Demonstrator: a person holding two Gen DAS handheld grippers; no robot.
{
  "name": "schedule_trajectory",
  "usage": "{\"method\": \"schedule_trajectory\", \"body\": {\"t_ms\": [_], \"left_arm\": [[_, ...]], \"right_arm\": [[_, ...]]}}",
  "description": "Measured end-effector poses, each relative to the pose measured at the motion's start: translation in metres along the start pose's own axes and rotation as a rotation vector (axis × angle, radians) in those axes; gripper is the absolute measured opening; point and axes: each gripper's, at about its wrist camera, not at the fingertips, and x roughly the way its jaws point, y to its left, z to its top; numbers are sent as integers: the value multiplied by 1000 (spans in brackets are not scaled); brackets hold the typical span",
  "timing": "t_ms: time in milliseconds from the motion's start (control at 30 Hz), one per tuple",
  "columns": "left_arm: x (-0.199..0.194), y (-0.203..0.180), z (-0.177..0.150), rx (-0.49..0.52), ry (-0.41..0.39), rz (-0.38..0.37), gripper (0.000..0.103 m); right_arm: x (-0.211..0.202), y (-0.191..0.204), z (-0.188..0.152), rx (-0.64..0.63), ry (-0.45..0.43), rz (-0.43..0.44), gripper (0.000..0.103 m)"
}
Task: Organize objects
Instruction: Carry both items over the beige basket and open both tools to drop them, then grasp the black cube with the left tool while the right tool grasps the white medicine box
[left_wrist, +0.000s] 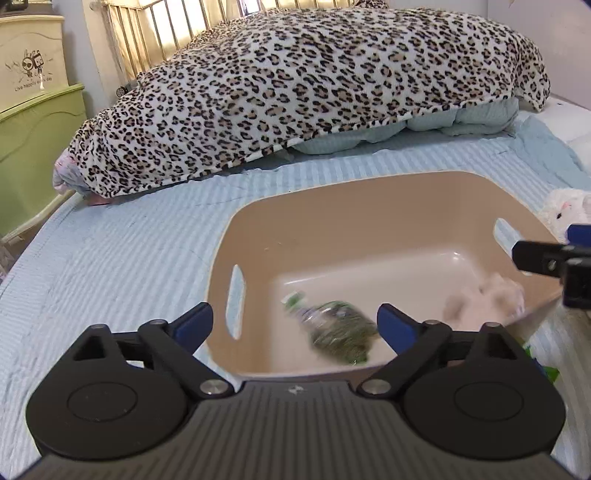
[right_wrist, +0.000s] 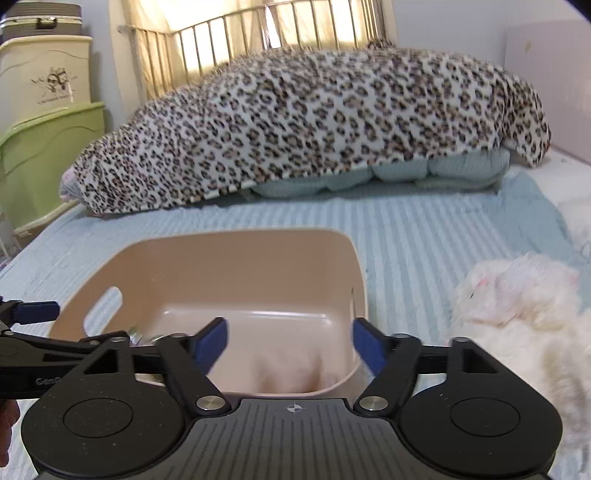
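1. Bedding fills most of what I see: a pale blue striped quilt (left_wrist: 147, 251) covers the bed, and a leopard-print blanket (left_wrist: 295, 92) lies heaped over light blue pillows (left_wrist: 461, 120) near the head.
2. Behind that heap I have a metal-bar headboard (right_wrist: 236, 48) with bright curtains beyond it; at the left edge stand a green cabinet (left_wrist: 33, 155) and a cream one (left_wrist: 29, 55) with a cartoon print.
3. A tan plastic basket (left_wrist: 332, 206) sits on the quilt, in front of both cameras, with slot handles cut in its side walls.
4. Inside the basket, the left wrist view shows me a green-and-clear plastic bottle (left_wrist: 332, 325), blurred, lying on its side toward the near left of the floor.
5. A pale pink soft item (left_wrist: 487, 299), also blurred, is in the near right part of the basket; I cannot tell what it is.
6. My left claw (left_wrist: 295, 325) is above the basket's near edge, blue-padded fingers spread wide, nothing between them.
7. My right claw (right_wrist: 290, 343) is likewise spread wide and empty over the basket's near right corner, with the pink item below it.
8. A white fluffy plush toy (right_wrist: 517, 314) lies on the quilt just beside the basket's right wall, outside it.
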Motion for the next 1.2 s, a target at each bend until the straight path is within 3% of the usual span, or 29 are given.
{"method": "schedule_trajectory", "body": {"t_ms": [200,467,833,1200], "left_arm": [[-29,12,-9,-24,-17,-36,96],[-53,28,-31,-55,-9,-77,96],[-17,25,-81,3,94,-88,96],[13,21,-96,15,132,-102,96]], "right_arm": [[-36,-1,-1,-47,-30,-2,103],[-59,-2,-30,-136,11,-13,103],[-39,3,-84,-235,171,-17,103],[-35,-22,-111,-229,260,-30,98]]}}
